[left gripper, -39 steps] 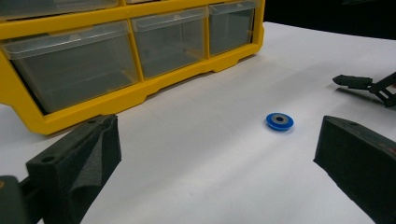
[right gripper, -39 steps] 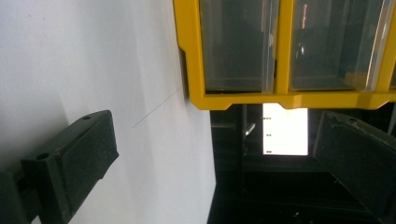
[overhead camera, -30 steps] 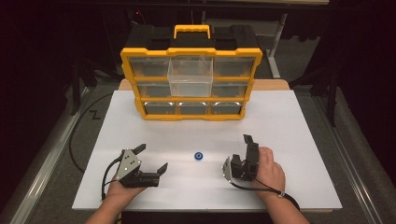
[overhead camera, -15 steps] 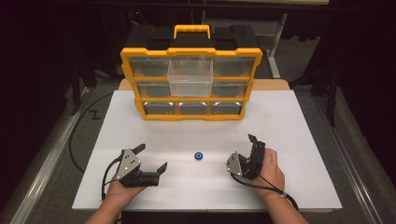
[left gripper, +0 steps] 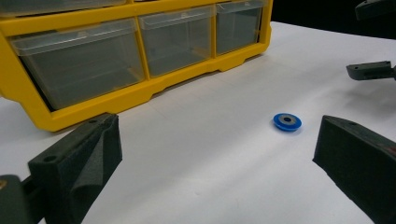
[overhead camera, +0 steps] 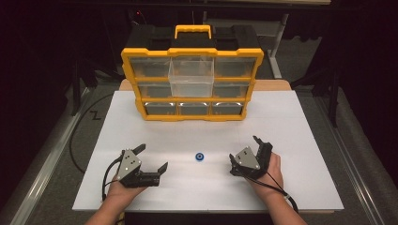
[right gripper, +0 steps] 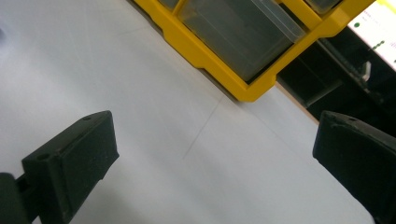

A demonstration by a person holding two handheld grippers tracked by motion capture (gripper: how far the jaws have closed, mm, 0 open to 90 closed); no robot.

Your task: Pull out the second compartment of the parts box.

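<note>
A small blue ring point(overhead camera: 200, 156) lies flat on the white worktop point(overhead camera: 300, 131), between the left hand-held gripper point(overhead camera: 152, 159) and the right hand-held gripper point(overhead camera: 246, 154), apart from both. Both have their jaws spread wide and pinch nothing. From the left one, the ring sits ahead and toward its right jaw. Beyond both stands a yellow drawer cabinet point(overhead camera: 192, 84), with one clear drawer point(overhead camera: 191, 77) pulled out.

yellow drawer organizer point(overhead camera: 192, 84): upright, table's far side | white tabletop point(overhead camera: 300, 140) | middle drawer protruding
</note>
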